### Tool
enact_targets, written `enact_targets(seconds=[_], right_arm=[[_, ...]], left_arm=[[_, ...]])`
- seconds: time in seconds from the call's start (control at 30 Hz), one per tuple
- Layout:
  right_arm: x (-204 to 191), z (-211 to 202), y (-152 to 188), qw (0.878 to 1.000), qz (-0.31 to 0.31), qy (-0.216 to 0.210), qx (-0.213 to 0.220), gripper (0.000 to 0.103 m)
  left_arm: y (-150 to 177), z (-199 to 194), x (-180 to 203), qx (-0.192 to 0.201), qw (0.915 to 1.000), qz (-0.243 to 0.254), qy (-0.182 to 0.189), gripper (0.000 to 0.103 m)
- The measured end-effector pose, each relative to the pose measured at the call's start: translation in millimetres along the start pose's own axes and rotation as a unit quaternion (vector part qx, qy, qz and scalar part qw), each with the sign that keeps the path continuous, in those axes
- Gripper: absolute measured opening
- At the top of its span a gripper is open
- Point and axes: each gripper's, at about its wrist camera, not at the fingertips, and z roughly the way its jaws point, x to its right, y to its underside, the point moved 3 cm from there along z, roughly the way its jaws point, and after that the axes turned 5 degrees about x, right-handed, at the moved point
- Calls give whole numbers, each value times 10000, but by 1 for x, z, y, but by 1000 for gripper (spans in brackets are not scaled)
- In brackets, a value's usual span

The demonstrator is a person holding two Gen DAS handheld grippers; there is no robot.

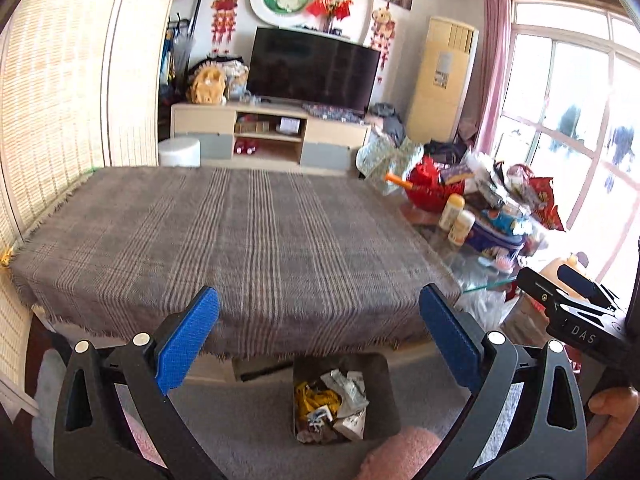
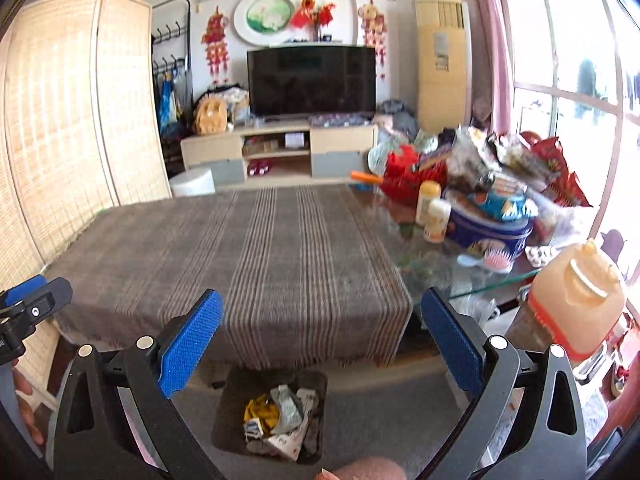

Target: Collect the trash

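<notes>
A dark bin (image 1: 390, 396) stands on the grey floor below the table's near edge, filled with crumpled wrappers (image 1: 332, 400), yellow and white. The right wrist view shows the same bin (image 2: 230, 412) and its wrappers (image 2: 280, 416). My left gripper (image 1: 319, 330) is held high over the bin, jaws wide open, nothing between the blue pads. My right gripper (image 2: 322, 332) is likewise open and empty above the bin. Each gripper shows at the edge of the other's view: the right one (image 1: 568, 292) and the left one (image 2: 32, 304).
A table under a brown striped cloth (image 1: 240, 240) fills the middle. Its glass right end (image 2: 432, 268) carries bottles, a blue tin, snack bags and a pink hairbrush. An orange jug (image 2: 576, 300) stands near right. A TV stand, folding screen and window lie beyond.
</notes>
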Motion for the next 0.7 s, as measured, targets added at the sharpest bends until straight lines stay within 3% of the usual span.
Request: enact_targets(seconds=[0.23,0.7], right_arm=[[-3,-24,-16,9991,-54,17,414,100],[-13,-41,-17,9982,-134,145,563,100]], left_arm=[[-13,-23,9,404,9990,138,-94,95],[-13,-36,8,477,9971,360,-480,95]])
